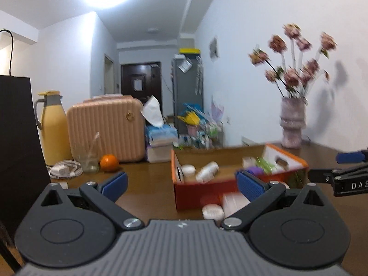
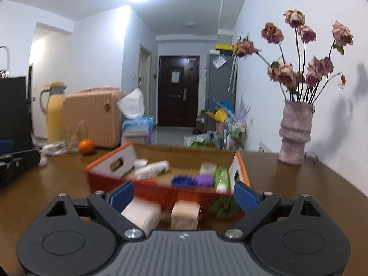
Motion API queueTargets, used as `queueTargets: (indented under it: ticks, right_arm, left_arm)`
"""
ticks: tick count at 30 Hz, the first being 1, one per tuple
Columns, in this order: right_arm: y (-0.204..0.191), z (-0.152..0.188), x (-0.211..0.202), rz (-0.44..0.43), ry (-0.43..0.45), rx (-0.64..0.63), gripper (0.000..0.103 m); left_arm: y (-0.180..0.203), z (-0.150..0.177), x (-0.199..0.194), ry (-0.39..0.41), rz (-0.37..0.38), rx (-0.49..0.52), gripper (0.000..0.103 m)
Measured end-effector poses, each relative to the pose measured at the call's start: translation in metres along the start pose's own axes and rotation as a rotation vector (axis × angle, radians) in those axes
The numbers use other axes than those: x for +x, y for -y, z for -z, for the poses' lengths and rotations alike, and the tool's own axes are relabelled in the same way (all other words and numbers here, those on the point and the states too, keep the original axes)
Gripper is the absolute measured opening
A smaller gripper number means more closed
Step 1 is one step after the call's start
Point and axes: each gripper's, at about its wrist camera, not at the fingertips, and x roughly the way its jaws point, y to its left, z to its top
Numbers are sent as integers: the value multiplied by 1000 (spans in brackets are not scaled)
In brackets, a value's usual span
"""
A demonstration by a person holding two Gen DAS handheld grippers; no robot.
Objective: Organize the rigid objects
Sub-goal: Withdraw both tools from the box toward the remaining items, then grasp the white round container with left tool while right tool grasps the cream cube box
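Right wrist view: the right gripper (image 2: 184,195) has its blue pads spread wide with nothing pinched, and it faces the orange cardboard box (image 2: 161,192) near the middle of the brown wooden table (image 2: 299,184). Inside the box lie a white bottle (image 2: 151,169), a blue ridged cap (image 2: 181,180), a purple ridged cap (image 2: 203,180) and a green tube (image 2: 222,176). Loose against the box's near wall sit a white rectangular block (image 2: 142,215), a tan block (image 2: 185,215) and a dark green bristly piece (image 2: 224,207).

The left gripper (image 1: 181,184) is likewise spread and empty, aimed at the box's left end, where a white round jar (image 1: 212,211) rests on the table.

I judge this an approach to the loose pieces; next, one gripper must straddle a block and lift it over the near wall. The table's right side by the pink ribbed vase (image 2: 295,133) is open; the left edge is crowded by an orange fruit (image 2: 86,146) and a clear glass (image 2: 71,141).
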Motion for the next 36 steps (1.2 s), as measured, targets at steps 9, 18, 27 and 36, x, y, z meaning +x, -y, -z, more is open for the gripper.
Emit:
queueTargets:
  ticks: [9, 18, 27, 36]
  right_arm:
    - [-23, 52, -75, -32, -54, -12, 93]
    - [-32, 82, -115, 7, -102, 0, 93]
    - [-26, 79, -107, 28, -97, 19, 93]
    - [-4, 62, -50, 0, -163, 79, 85]
  left_arm:
    - [-7, 45, -68, -49, 11, -22, 103]
    - [-13, 51, -83, -80, 51, -54, 103]
    - [-15, 61, -57, -158, 43, -87, 103]
    - [-26, 58, -2, -238, 87, -141, 102]
